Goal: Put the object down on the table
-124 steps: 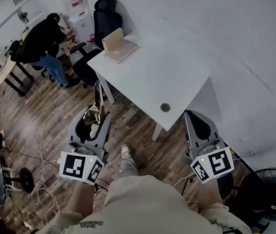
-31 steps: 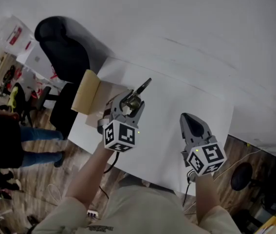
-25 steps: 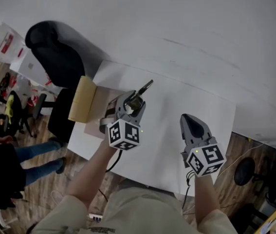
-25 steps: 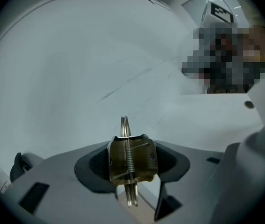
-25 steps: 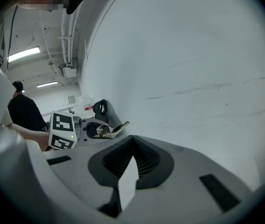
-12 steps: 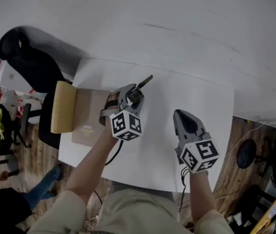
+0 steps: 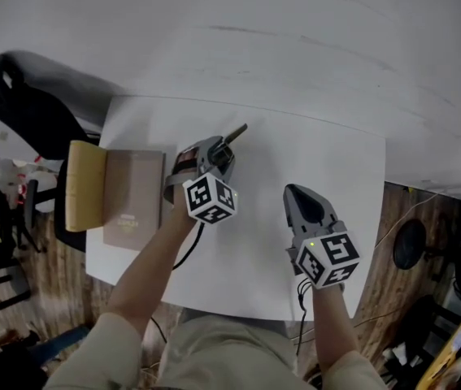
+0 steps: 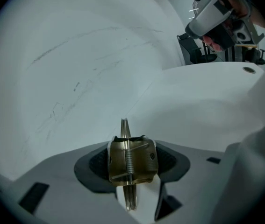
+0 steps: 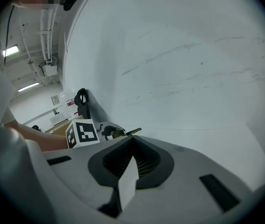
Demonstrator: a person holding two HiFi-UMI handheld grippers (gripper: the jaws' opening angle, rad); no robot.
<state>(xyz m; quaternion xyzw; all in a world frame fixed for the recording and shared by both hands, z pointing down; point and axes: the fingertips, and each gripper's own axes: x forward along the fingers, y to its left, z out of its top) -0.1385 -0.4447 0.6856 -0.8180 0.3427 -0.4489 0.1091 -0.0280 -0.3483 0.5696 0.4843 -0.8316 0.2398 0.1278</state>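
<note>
Your left tongs [image 7: 214, 154] now lower over desk [image 7: 319, 149] than second ago, clamped on brass spring clip [image 8: 132, 164]: shiny, coil down middle, thin blade poking forward. Right tongs [image 7: 298, 197] pinched together, empty.

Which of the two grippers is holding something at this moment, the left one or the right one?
The left gripper: its jaws clamp a brass-coloured spring clip. The right gripper has its jaws shut with nothing between them.
</note>
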